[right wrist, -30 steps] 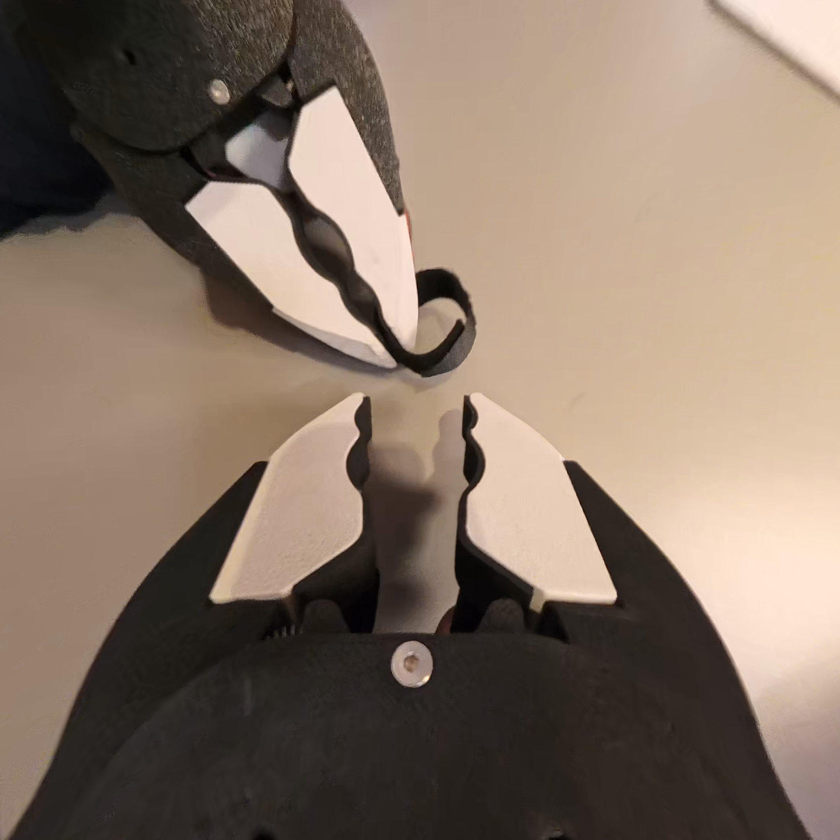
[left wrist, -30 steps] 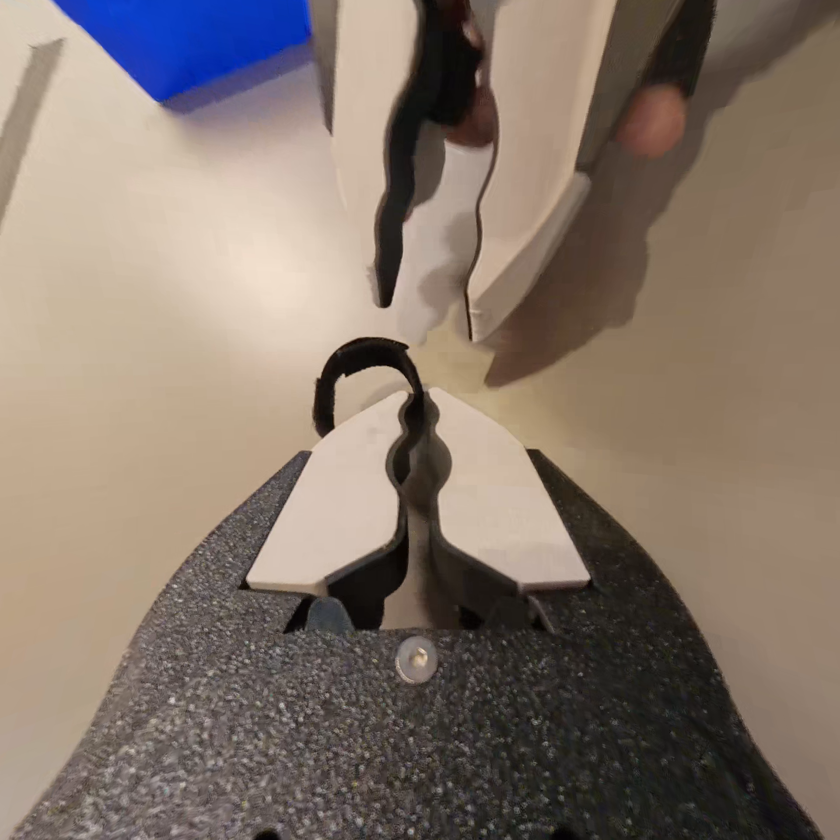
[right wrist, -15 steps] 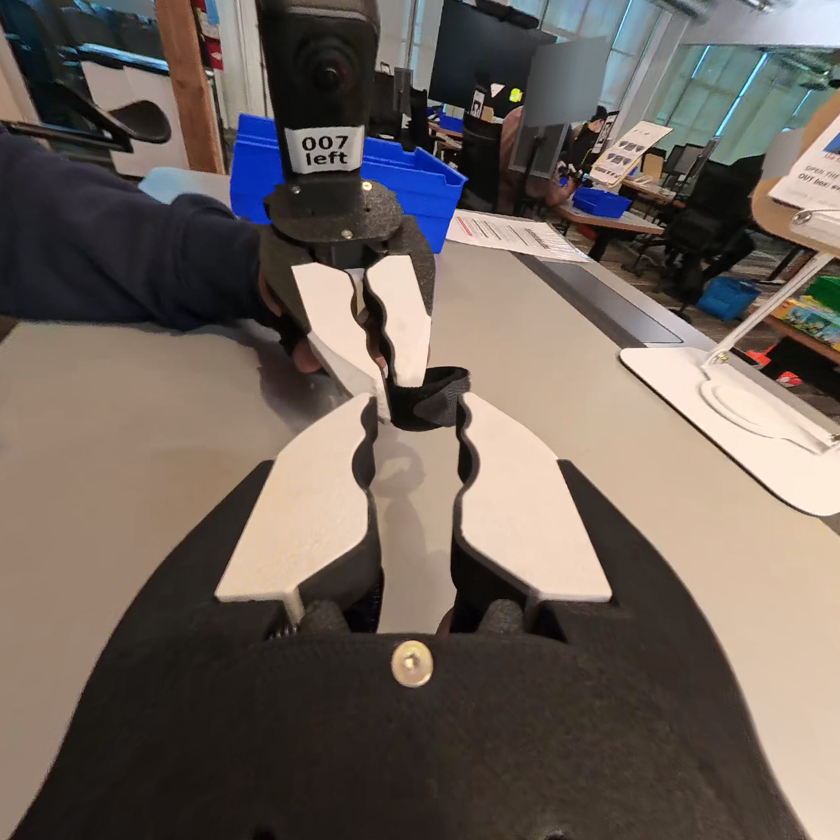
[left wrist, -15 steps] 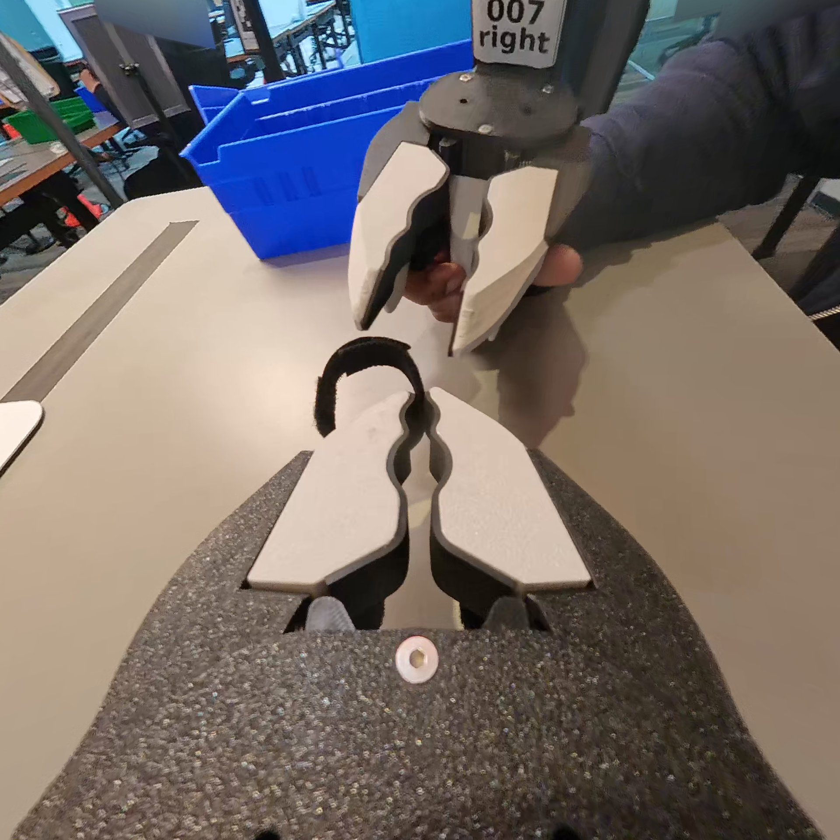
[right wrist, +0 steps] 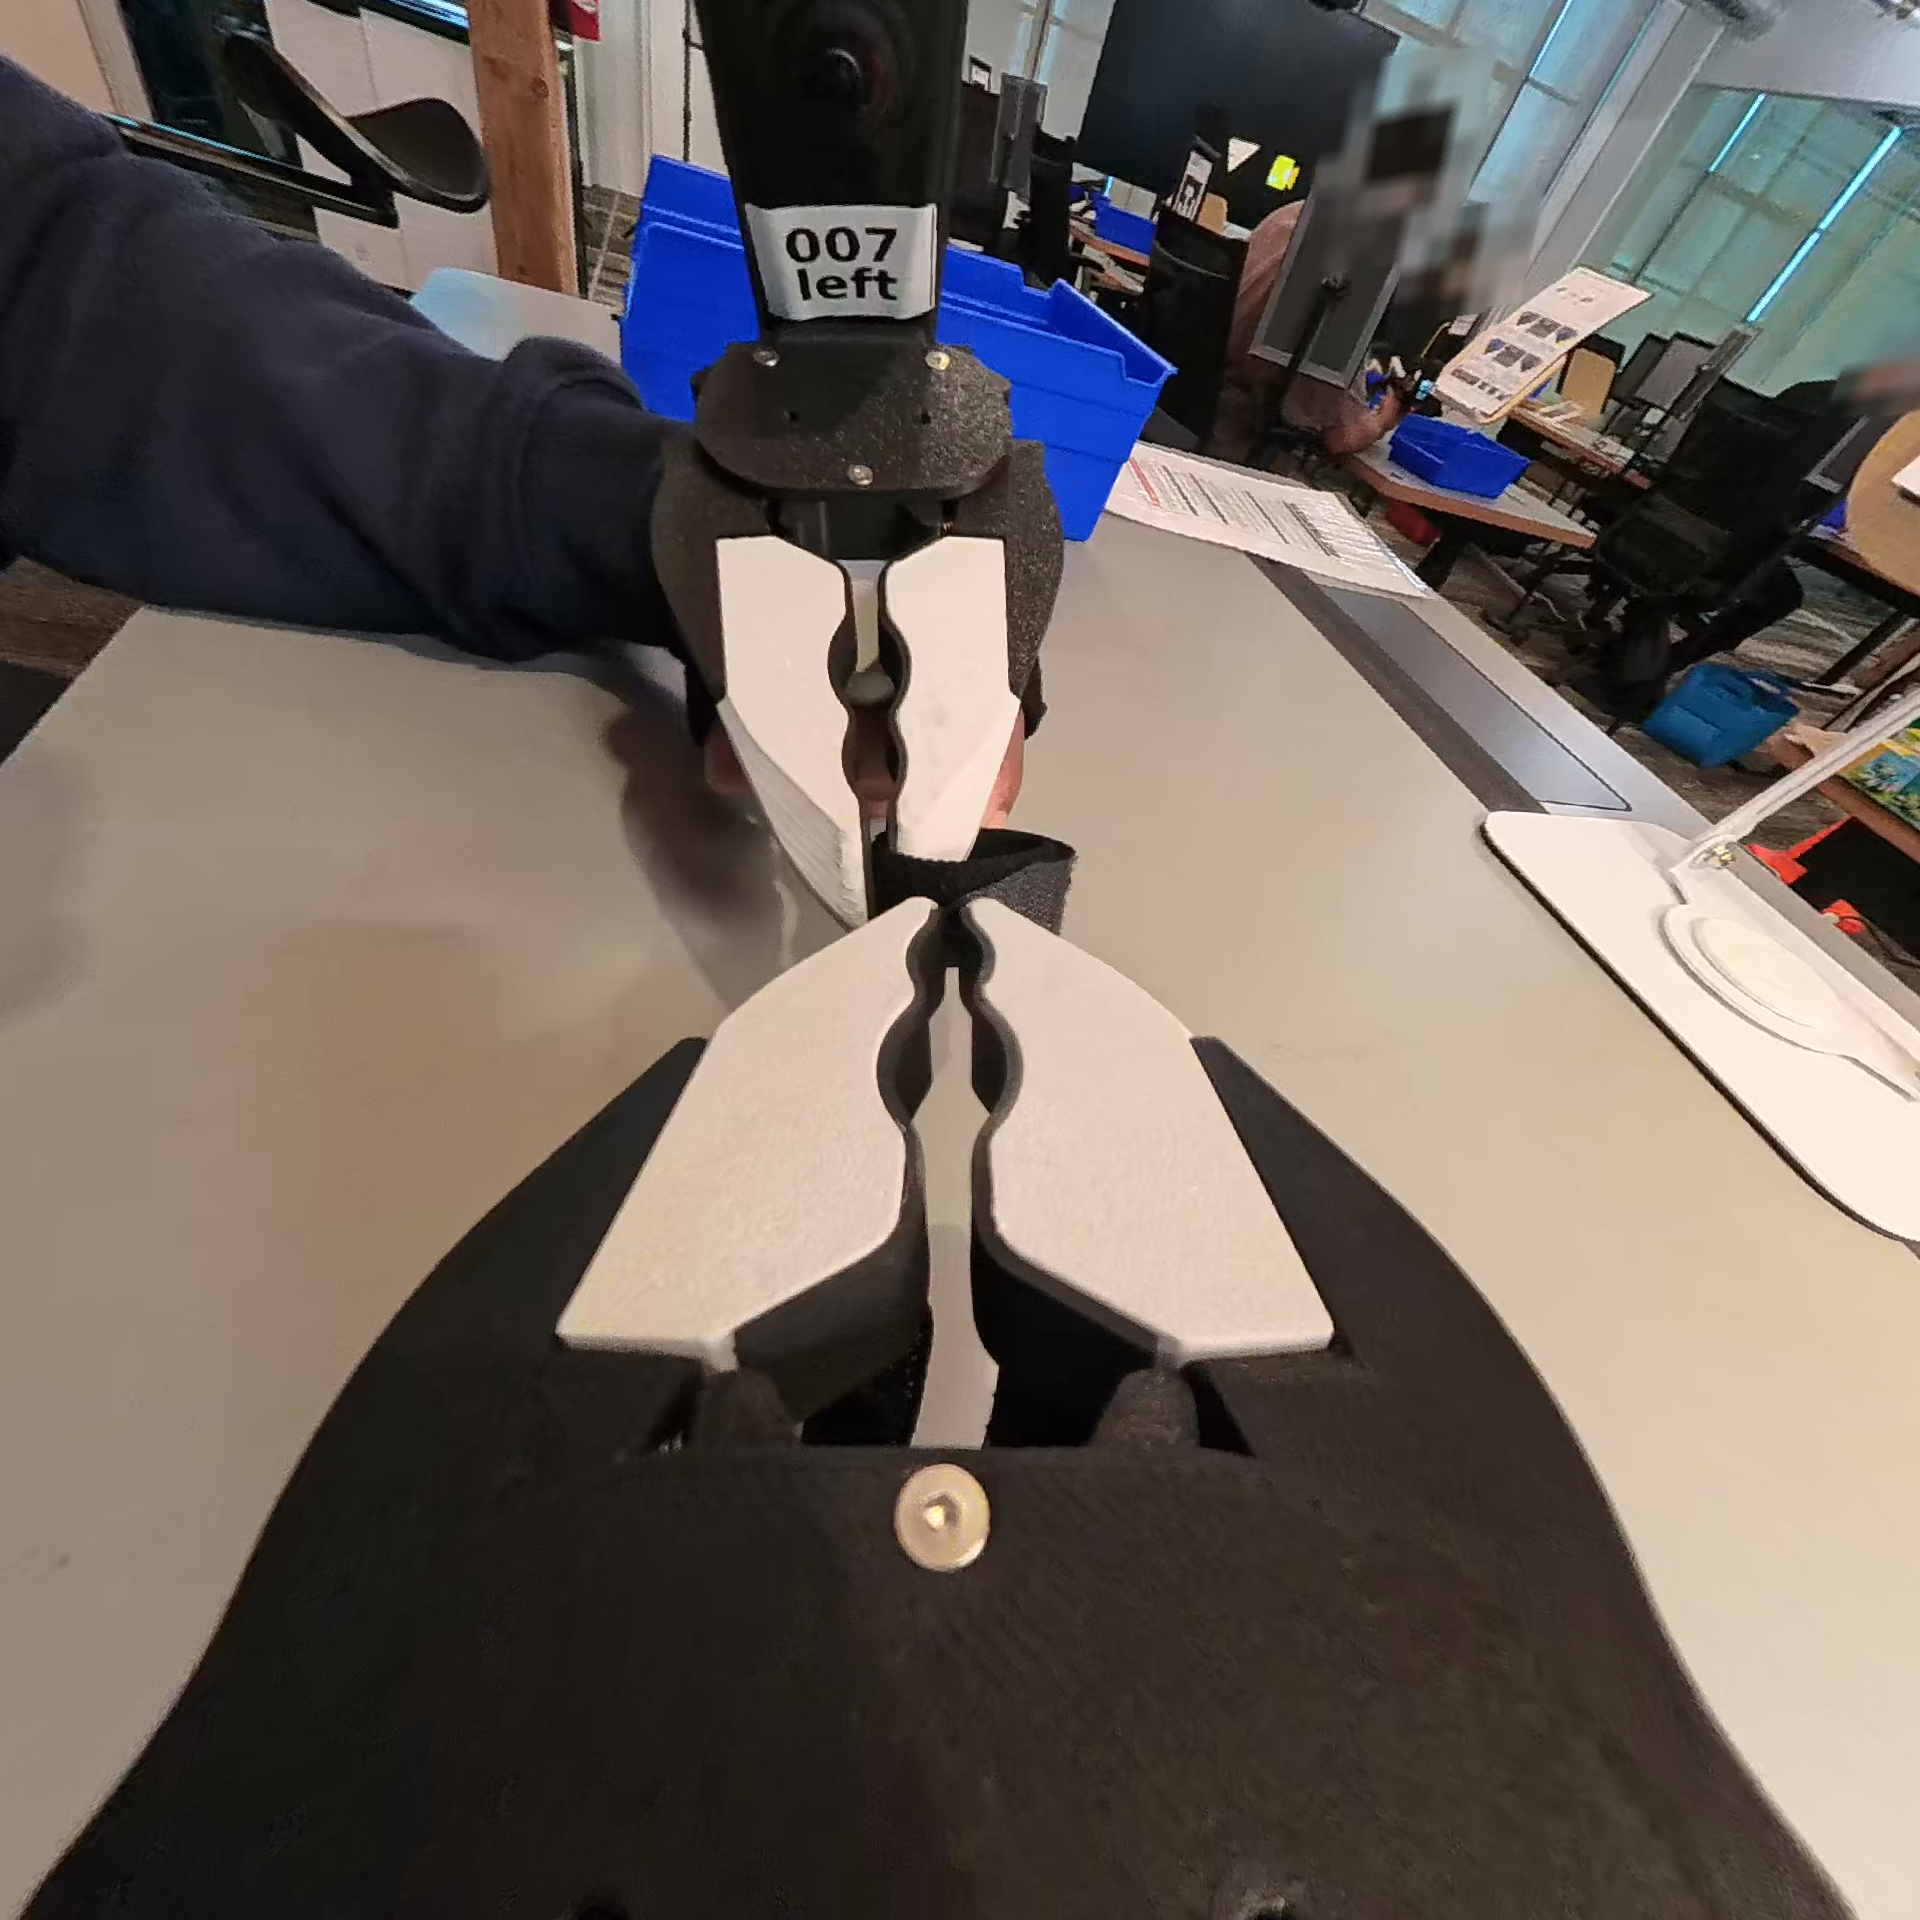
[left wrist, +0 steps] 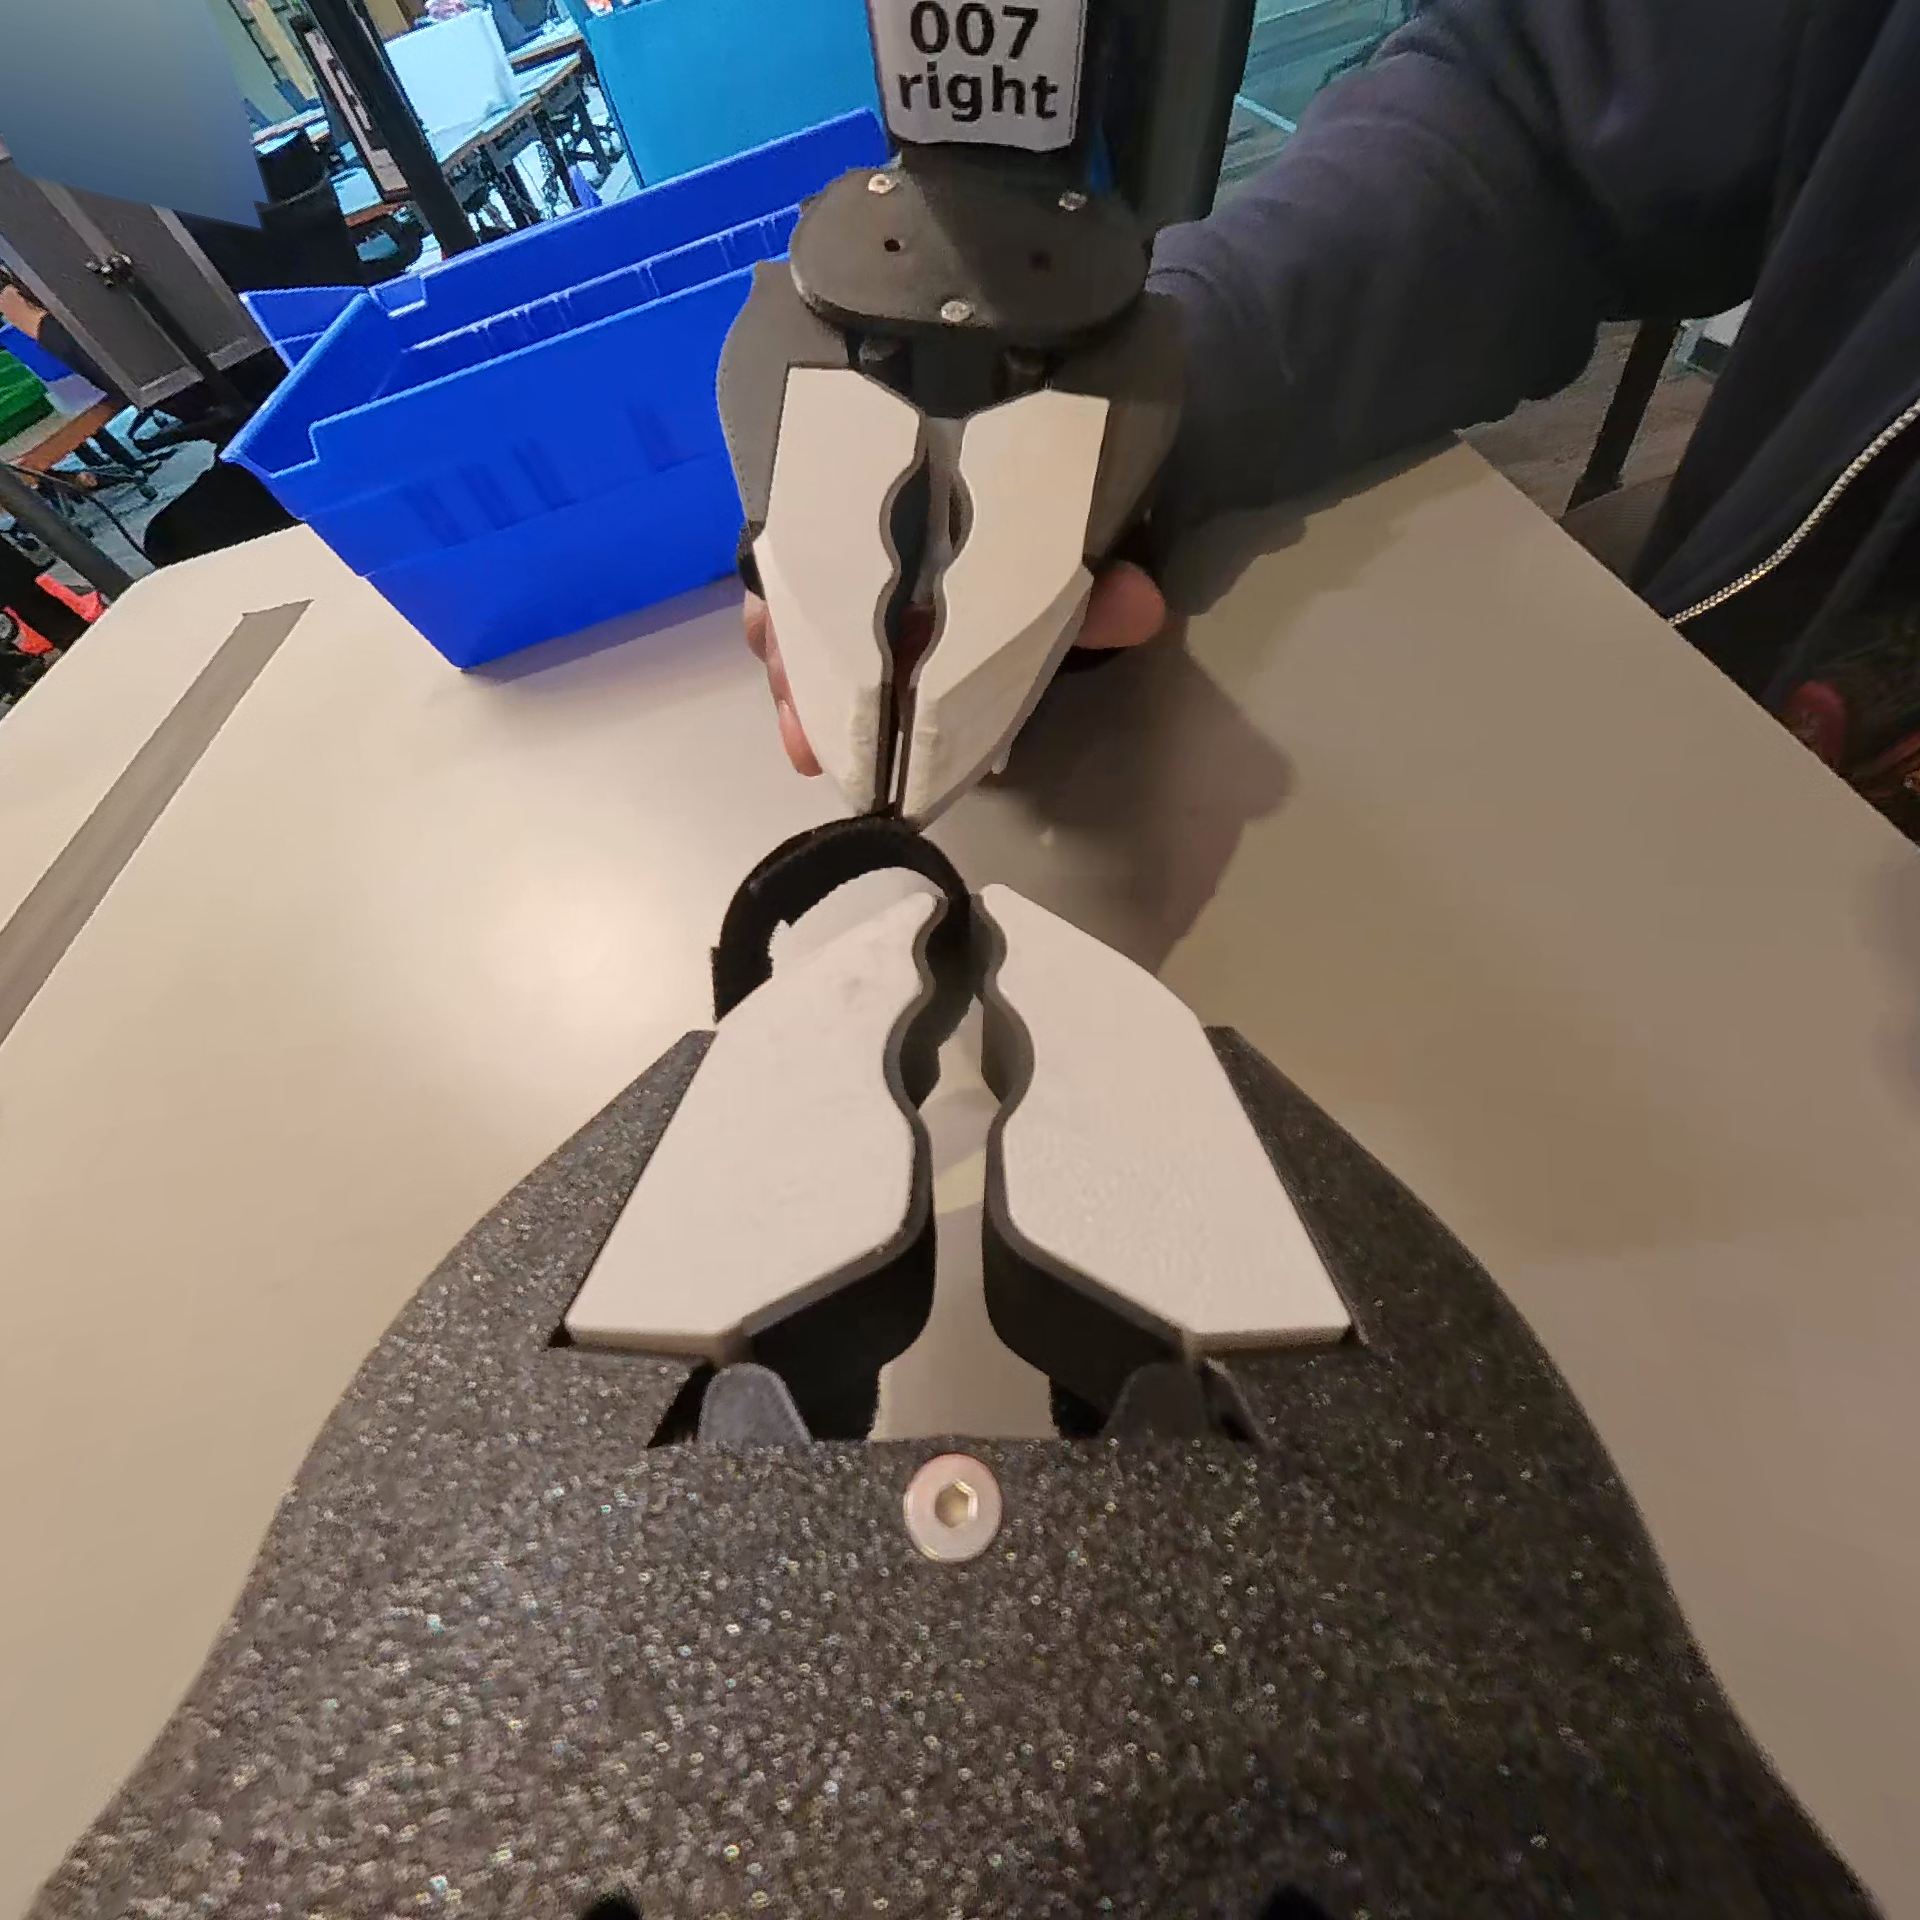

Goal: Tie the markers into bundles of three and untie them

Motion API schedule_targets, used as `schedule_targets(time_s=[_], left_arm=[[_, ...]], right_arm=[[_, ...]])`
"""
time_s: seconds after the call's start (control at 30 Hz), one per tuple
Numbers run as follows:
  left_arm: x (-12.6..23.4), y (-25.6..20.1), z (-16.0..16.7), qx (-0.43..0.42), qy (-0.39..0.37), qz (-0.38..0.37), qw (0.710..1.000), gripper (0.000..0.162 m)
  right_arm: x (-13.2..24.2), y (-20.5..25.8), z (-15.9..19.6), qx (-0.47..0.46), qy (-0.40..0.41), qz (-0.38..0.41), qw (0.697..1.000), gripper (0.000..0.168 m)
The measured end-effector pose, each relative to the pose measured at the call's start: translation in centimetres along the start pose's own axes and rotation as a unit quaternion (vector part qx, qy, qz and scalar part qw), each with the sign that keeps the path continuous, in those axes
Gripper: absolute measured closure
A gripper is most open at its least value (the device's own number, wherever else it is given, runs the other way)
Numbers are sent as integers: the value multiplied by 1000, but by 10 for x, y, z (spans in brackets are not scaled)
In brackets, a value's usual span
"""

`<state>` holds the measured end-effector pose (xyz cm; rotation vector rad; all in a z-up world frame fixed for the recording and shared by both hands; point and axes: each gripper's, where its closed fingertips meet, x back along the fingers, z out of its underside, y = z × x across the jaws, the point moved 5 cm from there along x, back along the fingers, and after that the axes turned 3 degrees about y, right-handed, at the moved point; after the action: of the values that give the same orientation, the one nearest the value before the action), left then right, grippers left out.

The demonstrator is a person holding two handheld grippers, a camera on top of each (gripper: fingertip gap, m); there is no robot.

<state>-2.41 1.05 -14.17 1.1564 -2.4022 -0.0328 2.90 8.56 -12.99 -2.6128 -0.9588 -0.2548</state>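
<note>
A black hook-and-loop strap (left wrist: 831,868) curls in a half loop above the beige table (left wrist: 312,1091). My left gripper (left wrist: 961,914) is shut on one end of the strap, which runs down between its fingertips. My right gripper (right wrist: 948,920) is shut on the strap (right wrist: 1003,883) at the far side of the loop. In the left wrist view the right gripper (left wrist: 894,795) comes down from above, its tips pinching the top of the loop. In the right wrist view the left gripper (right wrist: 878,868) faces mine, tip to tip. No markers are in view.
A blue plastic bin (left wrist: 520,468) stands at the table's far side; it also shows in the right wrist view (right wrist: 1049,395). A printed sheet (right wrist: 1268,520) and a white lamp base (right wrist: 1714,997) lie to the right. A person's dark sleeves (left wrist: 1455,239) hold both grippers. My left and right fingertips are right by each other.
Both grippers tilted up from looking down at the table. My right gripper moved onto the strap's loop and closed on it. My left gripper kept its hold on the strap.
</note>
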Motion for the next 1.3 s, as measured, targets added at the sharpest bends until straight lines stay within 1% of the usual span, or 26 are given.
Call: schedule_targets(time_s=[0.2, 0.37, 0.6, 0.63, 0.67, 0.7, 0.73, 0.77, 0.8, 0.83, 0.9, 0.93, 0.97, 1.03, 1.07, 1.13, 1.17, 1.23, 1.3], left_arm=[[1, 0, 1, -1, 4, 0, 1000, 160], [3, 4, 4, 9, 13, -6, 1000, 160], [6, 0, 3, -2, 7, 10, 1000, 160], [6, -3, 3, -9, 5, 21, 1000, 160], [8, -18, 2, -32, -5, 85, 996, 160], [9, -24, -1, -40, -18, 96, 994, 160], [9, -27, -4, -37, -19, 109, 993, 160], [7, -26, -6, -37, -11, 102, 994, 160], [4, -22, -5, -40, -4, 83, 996, 160], [2, -19, -4, -38, -1, 68, 997, 160], [1, -11, 0, -28, 3, 37, 999, 160], [1, -7, 2, -26, 8, 20, 999, 160], [1, -4, 1, -24, 6, 9, 1000, 160], [3, 1, 0, -17, -3, -12, 1000, 160], [3, 2, 0, -15, -3, -13, 1000, 160], [2, 1, 0, -20, -5, -11, 1000, 160], [1, -1, 0, -21, -4, -6, 1000, 160], [-1, -3, 0, -30, -1, -1, 1000, 160], [-2, -7, -2, -38, -6, 12, 999, 160]], right_arm=[[-1, -1, 1, 4, 9, 13, 1000, 168], [1, -8, 5, -12, 21, 21, 999, 168], [3, -17, 8, -37, 30, 29, 998, 168], [2, -17, 9, -36, 34, 39, 998, 168], [5, -28, 12, -42, 44, 87, 994, 168], [12, -43, 17, -60, 49, 126, 989, 168], [21, -57, 22, -99, 44, 143, 984, 168], [31, -71, 26, -143, 27, 152, 978, 168], [40, -79, 25, -171, 1, 146, 974, 168], [44, -77, 20, -180, -30, 115, 976, 168], [42, -56, 6, -167, -72, 15, 983, 168], [39, -43, 0, -142, -80, -17, 986, 159], [33, -29, -4, -110, -75, -35, 990, 145], [21, -7, -3, -52, -39, -57, 996, 125], [15, 0, 0, -33, -21, -61, 997, 119], [8, 5, 2, -14, 2, -46, 999, 118], [6, 5, 1, -14, 0, -39, 999, 121], [6, 4, 0, -21, -5, -29, 999, 134], [5, 2, 2, -26, 5, -26, 999, 153]])
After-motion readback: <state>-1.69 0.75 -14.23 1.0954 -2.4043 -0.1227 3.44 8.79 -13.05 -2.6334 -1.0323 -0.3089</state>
